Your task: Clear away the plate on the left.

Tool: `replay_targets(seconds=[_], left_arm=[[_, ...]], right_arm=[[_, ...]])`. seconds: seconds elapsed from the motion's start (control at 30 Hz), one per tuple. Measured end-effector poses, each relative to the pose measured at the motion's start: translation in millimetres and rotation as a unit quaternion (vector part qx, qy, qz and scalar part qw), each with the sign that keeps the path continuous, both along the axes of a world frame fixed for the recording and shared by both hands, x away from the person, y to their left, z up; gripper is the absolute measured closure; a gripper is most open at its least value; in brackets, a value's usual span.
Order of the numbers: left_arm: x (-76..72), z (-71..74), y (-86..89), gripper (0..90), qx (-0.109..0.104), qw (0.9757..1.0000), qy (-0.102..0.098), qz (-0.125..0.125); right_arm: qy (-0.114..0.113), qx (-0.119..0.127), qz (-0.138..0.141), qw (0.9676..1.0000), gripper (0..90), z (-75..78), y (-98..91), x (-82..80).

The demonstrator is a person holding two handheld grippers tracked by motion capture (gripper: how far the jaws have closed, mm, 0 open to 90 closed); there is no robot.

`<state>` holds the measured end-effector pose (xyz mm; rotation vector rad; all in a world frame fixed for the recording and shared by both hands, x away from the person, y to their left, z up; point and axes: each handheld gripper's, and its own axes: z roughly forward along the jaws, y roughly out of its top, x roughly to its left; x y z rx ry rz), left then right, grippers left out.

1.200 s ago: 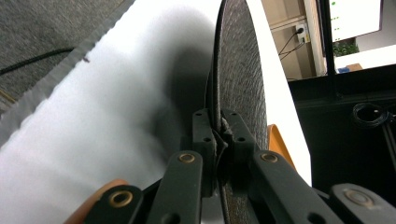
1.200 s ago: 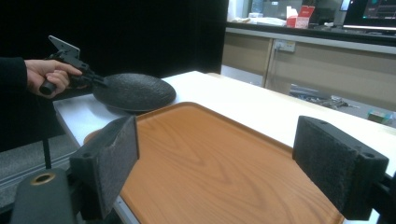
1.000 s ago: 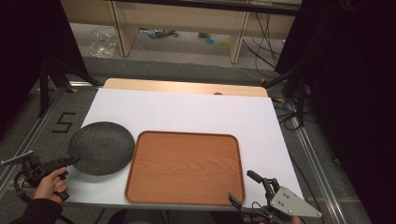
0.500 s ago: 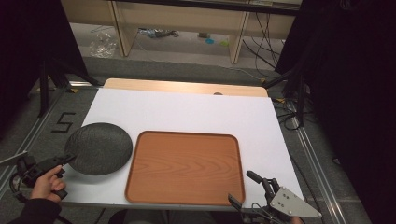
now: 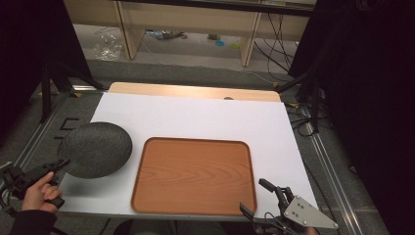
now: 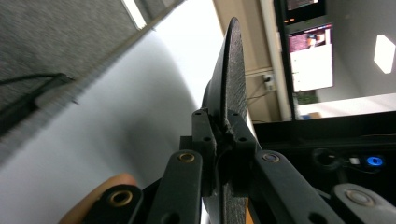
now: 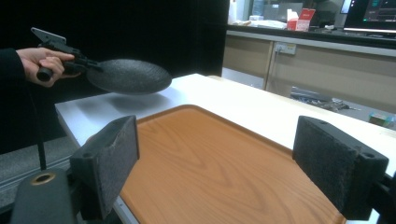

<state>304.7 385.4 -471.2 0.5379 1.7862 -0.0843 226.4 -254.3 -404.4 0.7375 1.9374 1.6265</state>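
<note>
A round dark grey plate hangs tilted just above the left side of the white table, casting a shadow. My left gripper is shut on its near-left rim. In the left gripper view the plate stands edge-on between the pads of the left gripper. Its jaws have just eased a touch wider, with the rim still pinched. A wooden tray lies empty at the front centre. My right gripper stands open over the tray's near right corner, nothing between its pads.
The right gripper view shows the tray ahead and the plate held up at far left by the other hand. Black stands flank the table; shelves and cables lie beyond its far wooden edge.
The plate has come up off the table and shifted slightly left with the left gripper. The right gripper has stayed put.
</note>
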Motion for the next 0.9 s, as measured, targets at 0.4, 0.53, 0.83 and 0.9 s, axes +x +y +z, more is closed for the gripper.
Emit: replay_targets(seconds=[0.4,0.53,0.83,0.9], left_arm=[[5.4,11.1,-30.5,83.8,-0.005,0.9988,-0.011,-0.047],[7.2,14.6,-42.3,83.2,-0.005,0.9978,-0.015,-0.065],[12.1,14.0,-78.2,83.0,-0.01,0.9933,-0.008,-0.115],[13.3,13.7,-87.6,82.9,-0.01,0.9918,-0.01,-0.127]], right_arm=[[0.006,-0.004,-0.001,1.0,15.6,-0.4,0.4,-0.7],[0.003,0.004,0.004,1.0,15.6,-0.3,0.8,0.1],[0.015,-0.008,0.001,0.9999,15.6,-0.5,-0.4,-0.6],[0.007,-0.003,-0.001,1.0,15.6,0.0,0.2,-0.2]])
